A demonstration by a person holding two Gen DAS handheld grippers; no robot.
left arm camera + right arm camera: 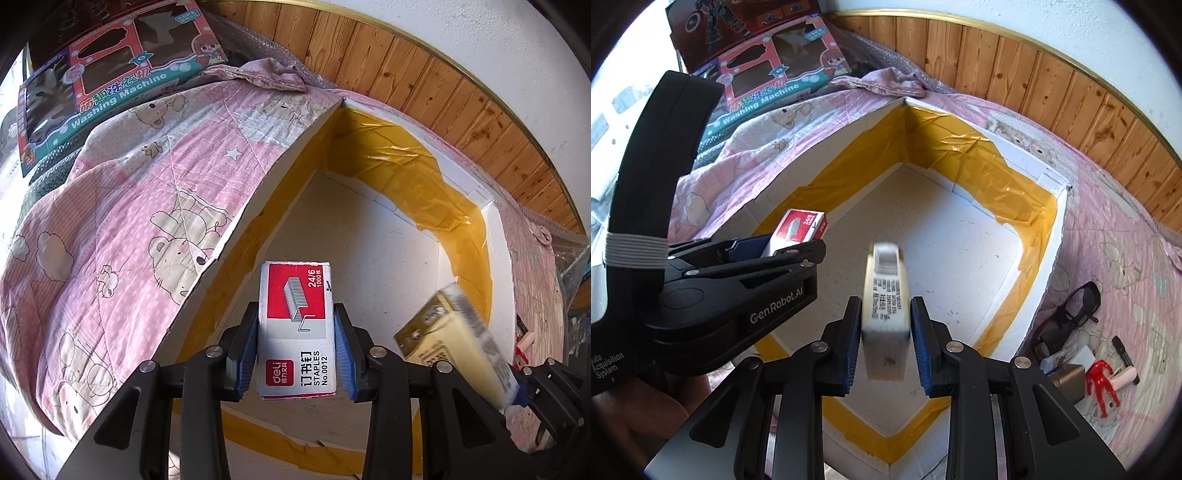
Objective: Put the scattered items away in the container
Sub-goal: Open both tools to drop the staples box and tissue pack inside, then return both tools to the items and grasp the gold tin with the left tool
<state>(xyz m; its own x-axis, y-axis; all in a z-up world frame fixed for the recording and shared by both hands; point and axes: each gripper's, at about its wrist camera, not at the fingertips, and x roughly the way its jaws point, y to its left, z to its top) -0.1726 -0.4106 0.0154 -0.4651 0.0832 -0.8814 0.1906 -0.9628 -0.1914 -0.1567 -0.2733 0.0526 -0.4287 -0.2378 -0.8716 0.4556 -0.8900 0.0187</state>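
Drop-off step, both loads over the container. My left gripper has its fingers clamped on the staple box, one blue pad on each long side. The right gripper is clamped on the cream carton the same way, though the carton is motion-blurred so I can't vouch for how firm that grip is.

Both grippers hang above the open foam box, whose bare floor lies ahead of and below both finger pairs. In the right wrist view the staple box sits left of and beyond my right fingers; in the left wrist view the carton is tilted, just right of my left fingers, apart from the staple box.

Next move as I judge it: lower each one toward the floor, spread the fingers, let go, keeping the two items clear of each other and of the taped walls. Then back out for the rest.

Staple box: small, red and white, picture of staples, "deli" logo, "24/6", "No.0012", edges a bit worn. Carton: pale yellow with gold end, small black print, barcode.

Not yet tidied, on the pink bear-print bed cover right of my right fingers, outside the box: dark glasses, red figure, black marker, a few small bits I can't identify
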